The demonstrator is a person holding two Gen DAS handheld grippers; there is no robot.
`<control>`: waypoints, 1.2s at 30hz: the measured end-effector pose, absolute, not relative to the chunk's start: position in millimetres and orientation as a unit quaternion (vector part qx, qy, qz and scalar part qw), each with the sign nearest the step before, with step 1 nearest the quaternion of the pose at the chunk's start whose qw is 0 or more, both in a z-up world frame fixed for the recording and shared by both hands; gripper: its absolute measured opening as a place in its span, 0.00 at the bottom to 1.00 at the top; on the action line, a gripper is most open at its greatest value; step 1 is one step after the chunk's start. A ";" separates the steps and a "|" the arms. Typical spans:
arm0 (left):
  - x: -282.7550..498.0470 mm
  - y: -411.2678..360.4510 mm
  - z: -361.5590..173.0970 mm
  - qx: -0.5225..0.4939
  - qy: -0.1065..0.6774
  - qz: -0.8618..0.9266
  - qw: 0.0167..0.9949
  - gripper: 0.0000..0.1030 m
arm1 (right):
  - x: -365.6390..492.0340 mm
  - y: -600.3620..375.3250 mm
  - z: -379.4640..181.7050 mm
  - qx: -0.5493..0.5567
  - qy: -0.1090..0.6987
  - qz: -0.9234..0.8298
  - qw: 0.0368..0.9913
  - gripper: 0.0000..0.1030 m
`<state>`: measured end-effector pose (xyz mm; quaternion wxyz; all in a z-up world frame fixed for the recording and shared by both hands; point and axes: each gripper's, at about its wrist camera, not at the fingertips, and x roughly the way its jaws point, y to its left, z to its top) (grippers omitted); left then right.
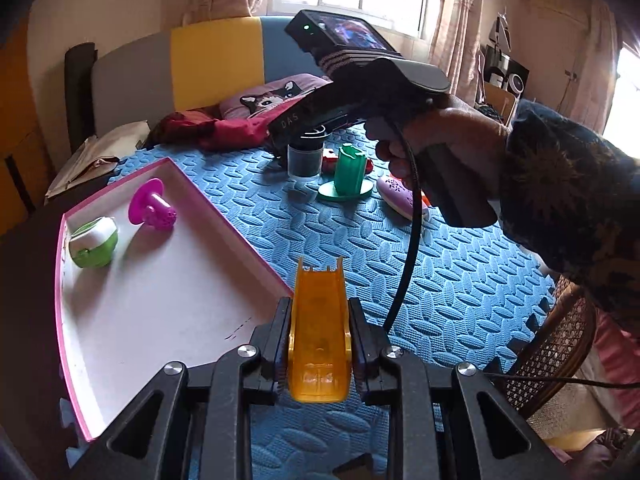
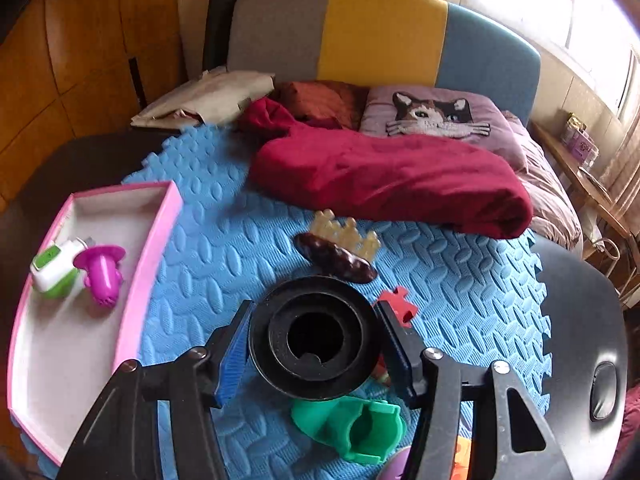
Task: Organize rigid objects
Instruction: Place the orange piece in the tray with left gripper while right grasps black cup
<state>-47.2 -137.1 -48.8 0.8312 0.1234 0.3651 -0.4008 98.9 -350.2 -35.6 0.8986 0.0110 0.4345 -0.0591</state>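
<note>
Blue mat (image 2: pixel 460 280): crown (image 2: pixel 352 232), puzzle piece (image 2: pixel 398 304), perhaps sausage (image 2: pixel 336 258).

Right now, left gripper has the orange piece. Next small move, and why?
Probably carry the left gripper a little left, over the pink tray, before opening. It is shut on the orange piece, whose tip sits past the tray's corner above the blue mat. The green-white item and magenta piece already lie inside.
</note>
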 end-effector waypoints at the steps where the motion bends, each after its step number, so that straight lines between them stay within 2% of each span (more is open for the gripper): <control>1: -46.5 -136.0 -47.9 0.120 0.366 -0.401 0.831 0.26 | 96.1 -347.4 -30.6 0.008 0.427 -0.057 0.902 0.58; 10: -38.4 -106.0 -40.8 0.085 0.372 -0.387 0.840 0.26 | 53.4 -321.3 -5.6 0.027 0.406 0.014 0.914 0.58; 22: 18.3 -40.7 -40.6 -0.015 0.410 -0.289 0.865 0.26 | 3.0 -286.8 -45.0 -0.028 0.443 0.040 0.895 0.58; 28: 52.9 -49.4 -42.9 -0.046 0.430 -0.264 0.862 0.26 | -0.2 -291.7 -48.4 -0.020 0.433 0.043 0.900 0.58; 36: 102.0 -95.5 -64.8 -0.015 0.456 -0.247 0.855 0.26 | 2.8 -301.9 -49.0 -0.006 0.419 0.048 0.907 0.58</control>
